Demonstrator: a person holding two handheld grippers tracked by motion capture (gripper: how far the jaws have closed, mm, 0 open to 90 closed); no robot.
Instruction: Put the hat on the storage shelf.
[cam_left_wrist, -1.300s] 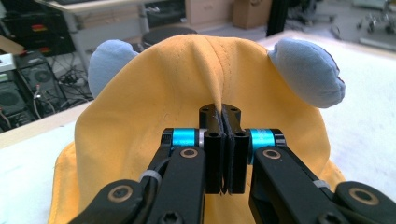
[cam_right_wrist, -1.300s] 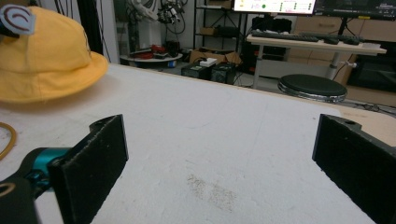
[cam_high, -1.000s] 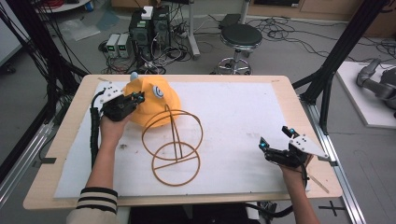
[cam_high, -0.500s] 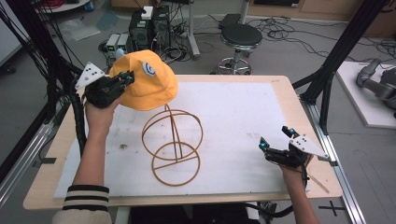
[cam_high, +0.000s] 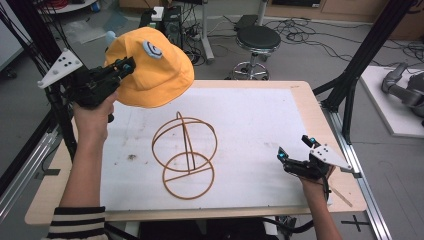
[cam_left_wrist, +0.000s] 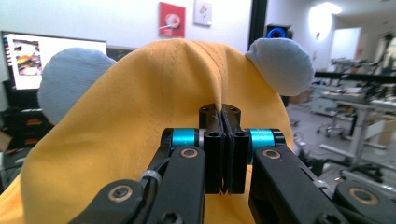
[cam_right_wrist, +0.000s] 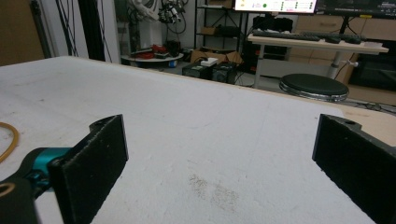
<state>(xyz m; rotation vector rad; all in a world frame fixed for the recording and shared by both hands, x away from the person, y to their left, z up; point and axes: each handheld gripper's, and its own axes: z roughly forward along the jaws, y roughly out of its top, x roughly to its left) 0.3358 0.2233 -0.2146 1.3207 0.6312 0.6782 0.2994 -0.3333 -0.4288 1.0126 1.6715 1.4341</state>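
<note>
**Yellow hat held aloft, wire stand waiting below**

The left gripper (cam_high: 116, 69) holds a yellow hat (cam_high: 155, 70) in the air, up and off the far left corner of the worktop (cam_high: 300, 95). Its jaws are pressed together on a pinched fold of the fabric near the crown, as the left gripper view shows, with the cloth (cam_left_wrist: 140, 121) draping down on both sides of them. Two pale grey padded ears (cam_left_wrist: 282, 65) stand out beyond the jaws, one to each side. A grip on a fold at the top lets the hat hang open underneath, which looks suited to lowering it over something.

That something is probably the wire hat stand (cam_high: 184, 155), two orange hoops on a ring base, standing on the white mat (cam_high: 260, 130) below and to the right of the left jaws. It carries nothing yet.

The right gripper (cam_high: 295, 160) rests low by the near right edge of the worktop, well apart from stand and hat, its jaws wide apart with nothing between them but bare mat (cam_right_wrist: 210, 154); it appears to be standing by.

A round blue-and-white patch (cam_high: 152, 48) sits on the hat; any lettering on it is too small to read. No other writing can be made out.
</note>
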